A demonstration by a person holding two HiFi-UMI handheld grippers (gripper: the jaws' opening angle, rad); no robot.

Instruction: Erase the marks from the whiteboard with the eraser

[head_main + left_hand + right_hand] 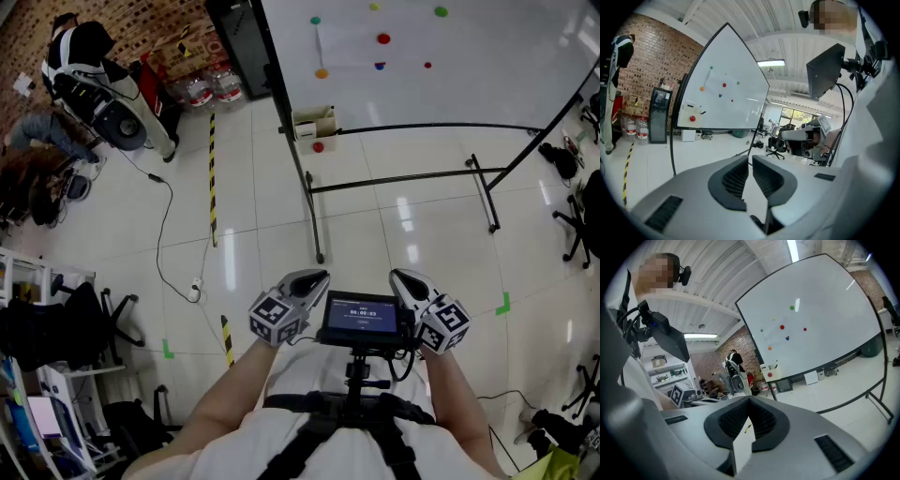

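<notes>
Close against the person's chest, a small screen sits between the two grippers. On the left gripper the jaws are closed with nothing in them; on the right gripper the jaws also meet, empty. Well ahead on the tiled floor stands the whiteboard, dotted with coloured marks. A small box hangs at its lower left corner; I cannot pick out the eraser.

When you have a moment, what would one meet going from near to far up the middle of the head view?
small screen → stand's crossbar → cream box → whiteboard
</notes>
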